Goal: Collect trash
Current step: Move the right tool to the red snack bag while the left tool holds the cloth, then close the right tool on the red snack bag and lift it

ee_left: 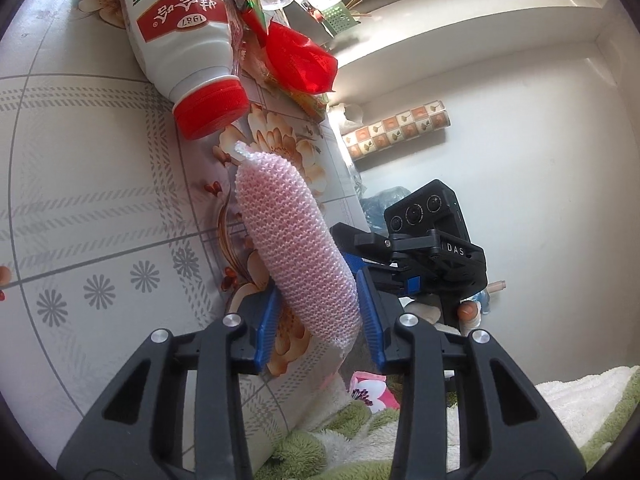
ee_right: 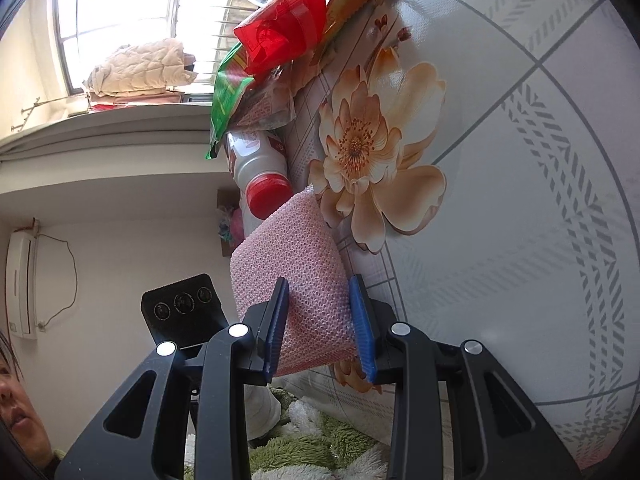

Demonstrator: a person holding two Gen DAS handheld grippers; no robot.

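Pink foam net [ee_left: 296, 248] is clamped by both left gripper [ee_left: 320, 324] and right gripper [ee_right: 322, 326] above the table [ee_left: 100, 200]; tearing or slipping is likely if pulled apart.

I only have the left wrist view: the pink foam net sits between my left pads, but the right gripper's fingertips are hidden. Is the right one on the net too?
Observer: Yes. The right gripper pinches the pink foam net between both blue pads.
Operator: Which part?
Observer: Its near end. From the right view, the net shows a broad flat face that narrows toward the red cap.
Operator: Anything on that bottle?
Observer: A green wrapper drapes over the bottle, and its tip hangs down past the bottle's side.
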